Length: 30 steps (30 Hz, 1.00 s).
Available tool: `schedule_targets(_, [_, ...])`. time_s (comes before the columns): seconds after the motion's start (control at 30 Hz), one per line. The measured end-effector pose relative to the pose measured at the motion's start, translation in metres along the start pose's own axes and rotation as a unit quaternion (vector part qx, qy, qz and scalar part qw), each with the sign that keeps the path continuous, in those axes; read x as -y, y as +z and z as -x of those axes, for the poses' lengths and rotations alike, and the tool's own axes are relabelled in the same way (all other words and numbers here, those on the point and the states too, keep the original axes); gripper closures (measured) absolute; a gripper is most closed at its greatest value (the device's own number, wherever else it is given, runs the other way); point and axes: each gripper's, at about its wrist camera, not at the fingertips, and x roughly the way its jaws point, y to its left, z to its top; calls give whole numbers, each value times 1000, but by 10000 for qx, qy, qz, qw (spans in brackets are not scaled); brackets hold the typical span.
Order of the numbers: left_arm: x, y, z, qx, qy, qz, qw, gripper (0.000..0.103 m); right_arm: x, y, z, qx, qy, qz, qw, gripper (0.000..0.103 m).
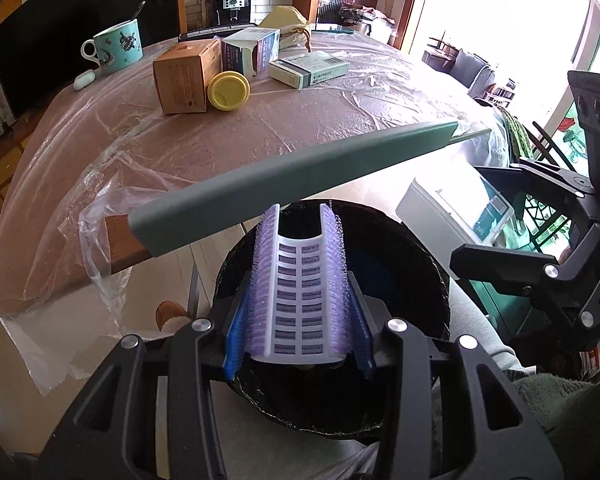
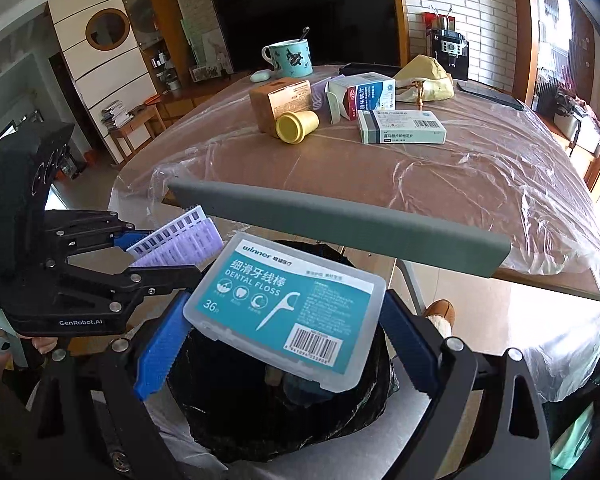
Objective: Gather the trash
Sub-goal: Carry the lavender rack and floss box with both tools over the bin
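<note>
teal-labelled floss box (image 2: 288, 312), purple & white strip (image 1: 300, 288), black bin bag (image 2: 260, 420).

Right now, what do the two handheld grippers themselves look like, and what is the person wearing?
Both the left gripper and the right gripper are black angular frames with silver screws and ribbed blue finger pads. White "GenRobot.AI" lettering marks the left one's side. A green knit sleeve shows.

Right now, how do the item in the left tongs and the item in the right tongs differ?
The purple strip pack is narrow, bent into a trough; the dental floss box is wide, flat, rigid clear plastic. The left tongs stand nearly closed on the pack; the right tongs spread wide around the box. Both hang over the black-lined bin.
</note>
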Motion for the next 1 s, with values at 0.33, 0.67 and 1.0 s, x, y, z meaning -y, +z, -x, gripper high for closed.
schedule_targets(0.33, [4,-8,-16,-243,28,-111,9996,59,1,-11,-15,-219,-106,51,9997,12])
schedule_targets(0.67, [4,-18,-39,-555,88,-193,9982,59,4,-19,-37,-483,-187,72,9986,12])
schedule_targets(1.0, [1,-24,-62,-832,178,-240,9961,59,8,-27,-58,-704,-234,55,9972,12])
